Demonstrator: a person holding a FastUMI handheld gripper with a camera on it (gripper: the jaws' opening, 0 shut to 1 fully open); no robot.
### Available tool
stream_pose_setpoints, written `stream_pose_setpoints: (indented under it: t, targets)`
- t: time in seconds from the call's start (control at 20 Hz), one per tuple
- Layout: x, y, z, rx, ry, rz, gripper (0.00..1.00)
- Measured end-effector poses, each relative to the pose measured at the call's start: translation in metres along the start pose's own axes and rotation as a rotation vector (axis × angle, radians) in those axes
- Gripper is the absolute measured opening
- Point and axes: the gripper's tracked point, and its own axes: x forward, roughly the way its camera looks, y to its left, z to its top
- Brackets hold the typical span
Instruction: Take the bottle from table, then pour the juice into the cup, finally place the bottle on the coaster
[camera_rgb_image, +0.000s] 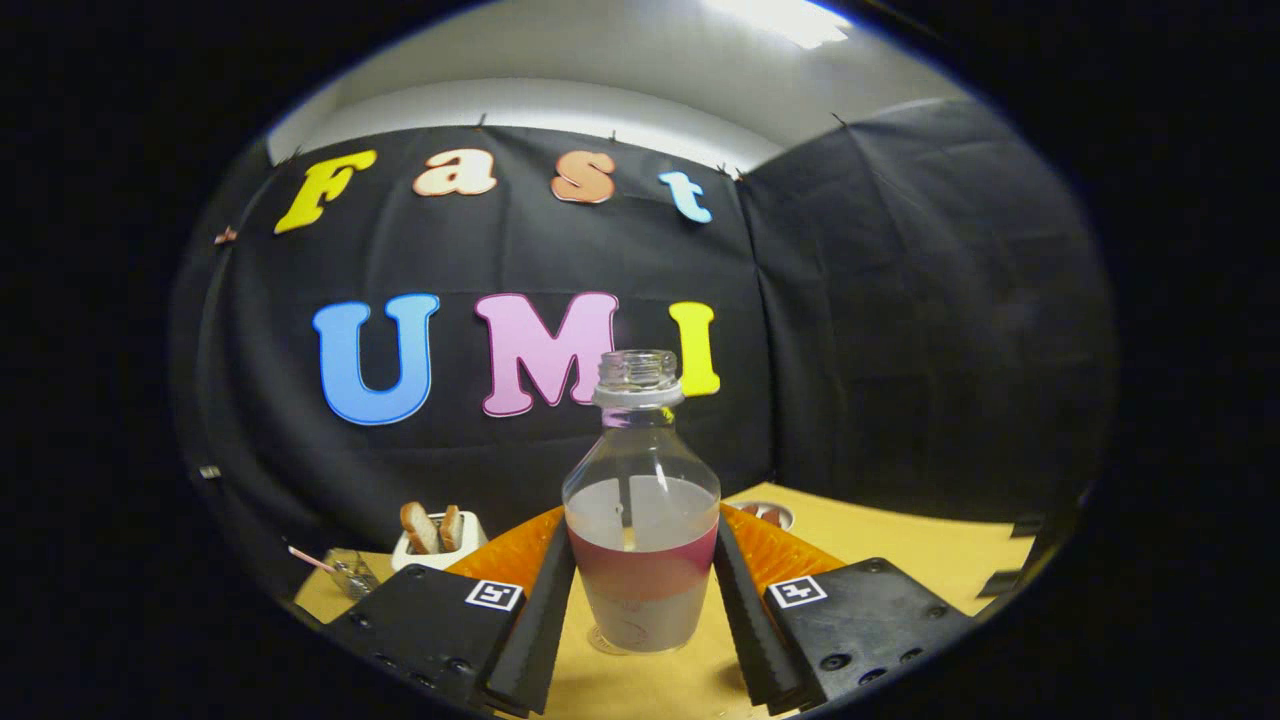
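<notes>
The uncapped clear bottle (641, 520) stands upright on the yellow tabletop (900, 545), its base seemingly resting on a faint round mark that may be a coaster, though that is hard to tell. It sits between the fingers of the hand-held gripper (640, 610), whose jaws stand just beside the bottle on either side; whether they press on it or leave a sliver of gap cannot be told. The bottle holds whitish liquid to about its shoulder, with a red label band below. Beyond the bottle to the left sits a small white toaster (437, 540) with two bread slices, and a clear glass item (352, 575) lies further left. No cup can be identified, so this reads as either the opening grasp or the final set-down.
</notes>
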Motion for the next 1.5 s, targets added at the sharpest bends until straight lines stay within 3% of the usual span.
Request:
stream_pose_setpoints:
  t: [0.15,0.3,0.7,0.9,1.15,1.5]
  targets:
    - [0.018,0.028,-0.001,-0.117,-0.013,0.053,0.74]
    - [0.039,0.041,-0.02,-0.166,-0.015,0.037,0.74]
    - [0.084,0.052,-0.136,-0.074,0.134,-0.03,0.74]
    - [0.095,0.058,-0.182,-0.086,0.182,-0.017,0.75]
    - [0.104,0.065,-0.214,-0.103,0.215,-0.003,0.75]
    - [0.111,0.06,-0.226,-0.109,0.23,-0.015,0.75]
